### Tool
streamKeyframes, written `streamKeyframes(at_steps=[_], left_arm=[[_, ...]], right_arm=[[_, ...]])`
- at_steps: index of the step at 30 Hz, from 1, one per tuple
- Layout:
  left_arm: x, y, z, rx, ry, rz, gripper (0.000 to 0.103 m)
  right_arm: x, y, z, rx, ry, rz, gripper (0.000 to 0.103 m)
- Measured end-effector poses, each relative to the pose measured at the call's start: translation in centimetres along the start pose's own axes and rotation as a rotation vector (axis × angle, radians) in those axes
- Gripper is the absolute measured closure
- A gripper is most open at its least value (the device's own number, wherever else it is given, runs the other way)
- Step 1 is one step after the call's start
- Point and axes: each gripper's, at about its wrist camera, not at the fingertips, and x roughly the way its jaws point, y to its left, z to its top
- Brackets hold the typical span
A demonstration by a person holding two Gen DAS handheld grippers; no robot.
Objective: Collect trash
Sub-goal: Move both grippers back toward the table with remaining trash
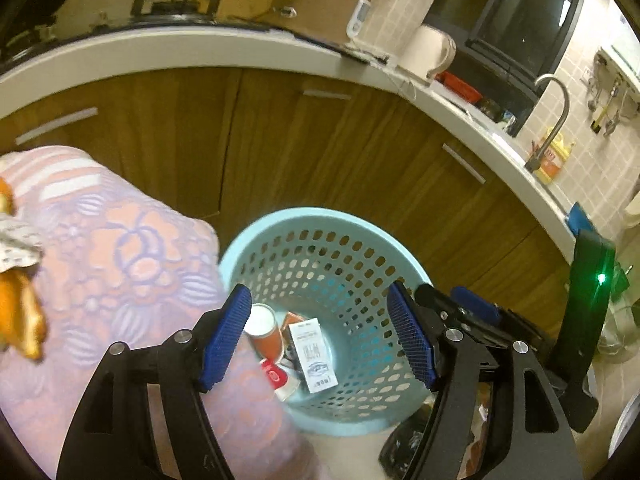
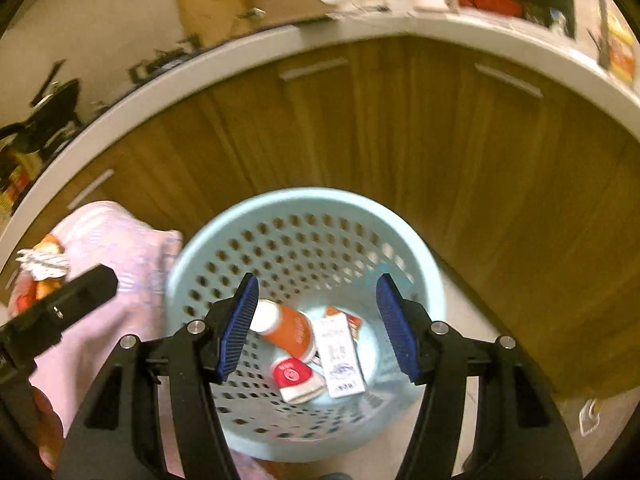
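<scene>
Wooden kitchen cabinets back a perforated blue wastebasket (image 2: 200, 256) holding an orange cup (image 2: 294, 330), a white carton (image 2: 340, 354) and a red-lidded tub (image 2: 294, 374). Both the left gripper (image 1: 318, 338) and right gripper (image 2: 318, 326) hang released and empty above it; more scraps (image 1: 18, 300) wait on the pink cloth (image 1: 120, 240), so the next reach should probably clear the rim first.

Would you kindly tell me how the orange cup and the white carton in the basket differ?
The orange paper cup is round with a white mouth; the white rectangular carton is flat-sided with dark print. The cup lies nearer the left wall, the carton toward the middle. Both lie on their sides in the pale blue perforated plastic basket.
</scene>
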Motion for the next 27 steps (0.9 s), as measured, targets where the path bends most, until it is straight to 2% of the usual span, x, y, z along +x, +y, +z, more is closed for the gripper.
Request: streamKeyframes(at_steps=[3, 8, 12, 15, 17, 20, 25, 27], left_arm=[[-2.8, 0.9, -0.3, -0.001, -0.047, 0.026, 0.034], [-8.6, 3.4, -1.1, -0.020, -0.147, 0.114, 0.034], [-12.9, 6.2, -1.8, -0.054, -0.211, 0.195, 0.034], [-16.0, 8.9, -2.7, -0.069, -0.248, 0.284, 0.034], [-17.5, 11.1, -3.3, -0.086, -0.253, 0.327, 0.032], [-18.4, 13.4, -3.9, -0.091, -0.222, 0.347, 0.029], [-17.0, 16.0, -4.0, -0.031, -0.132, 0.386, 0.029], [-16.2, 16.4, -3.8, -0.014, -0.121, 0.410, 0.029]], right_arm=[[-1.4, 3.0, 0.4, -0.062, -0.045, 0.049, 0.046], [-3.2, 8.2, 0.1, -0.161, -0.083, 0.140, 0.068], [-3.8, 12.5, -0.6, -0.225, -0.086, 0.194, 0.068], [-4.2, 15.7, -1.2, -0.263, -0.081, 0.230, 0.068], [-4.2, 17.7, -1.7, -0.282, -0.073, 0.260, 0.068], [-3.3, 20.1, -2.6, -0.291, -0.049, 0.316, 0.068], [-1.4, 23.0, -4.6, -0.321, -0.018, 0.344, 0.068], [-0.6, 23.7, -5.2, -0.330, 0.005, 0.339, 0.068]])
